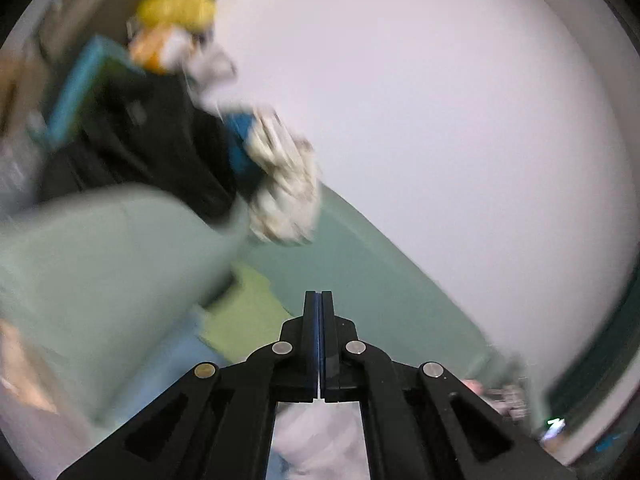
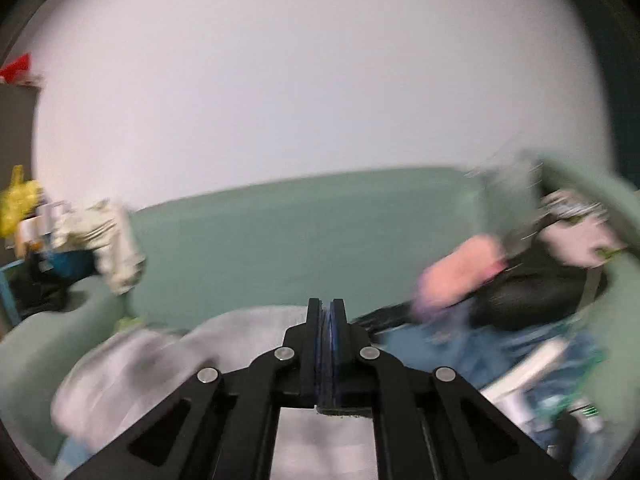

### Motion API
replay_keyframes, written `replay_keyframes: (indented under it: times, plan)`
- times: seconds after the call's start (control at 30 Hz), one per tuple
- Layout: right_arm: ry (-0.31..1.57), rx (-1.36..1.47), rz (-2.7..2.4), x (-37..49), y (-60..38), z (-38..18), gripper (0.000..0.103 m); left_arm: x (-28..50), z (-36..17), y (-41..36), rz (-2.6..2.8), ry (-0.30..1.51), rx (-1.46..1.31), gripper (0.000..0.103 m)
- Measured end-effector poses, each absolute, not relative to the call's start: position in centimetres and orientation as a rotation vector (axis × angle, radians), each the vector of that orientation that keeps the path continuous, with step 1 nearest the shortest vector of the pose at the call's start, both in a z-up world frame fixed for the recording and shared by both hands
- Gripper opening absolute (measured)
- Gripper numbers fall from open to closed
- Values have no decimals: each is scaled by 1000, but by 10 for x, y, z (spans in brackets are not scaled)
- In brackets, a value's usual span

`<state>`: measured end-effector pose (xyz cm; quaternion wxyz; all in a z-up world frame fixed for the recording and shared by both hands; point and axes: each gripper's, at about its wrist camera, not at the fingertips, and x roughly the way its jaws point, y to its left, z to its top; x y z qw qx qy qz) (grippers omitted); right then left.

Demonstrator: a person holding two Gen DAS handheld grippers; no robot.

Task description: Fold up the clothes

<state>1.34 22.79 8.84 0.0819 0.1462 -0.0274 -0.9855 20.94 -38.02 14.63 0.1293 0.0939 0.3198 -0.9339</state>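
Two tongs, left and right, both fully closed, empty, above one pale garment.

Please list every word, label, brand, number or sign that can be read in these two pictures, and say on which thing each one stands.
None: both views are blurred by motion and no text can be read.
Green-and-white mark at the lower right edge, left wrist view: too blurred to read.
Green-and-white striped item at the lower right, right wrist view: too blurred to read.
White-patterned cloth: a pattern only, no letters.

Green sofa, white wall, pale-grey garment.
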Motion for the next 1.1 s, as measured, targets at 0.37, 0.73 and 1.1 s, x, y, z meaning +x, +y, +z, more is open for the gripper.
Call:
replay_keyframes:
  times: [0.37,0.73,1.1]
  plan:
    - [-55,1001,-2943,-20,272,-7,49,65,-4,-306,-2650,564,1152,78]
    - [612,1026,-2389,-22,55,-158,79,-113,-155,-129,-2641,-517,1289,65]
    - [258,909,-2860,-54,170,-74,2,7,-61,-248,-2606,152,1057,13]
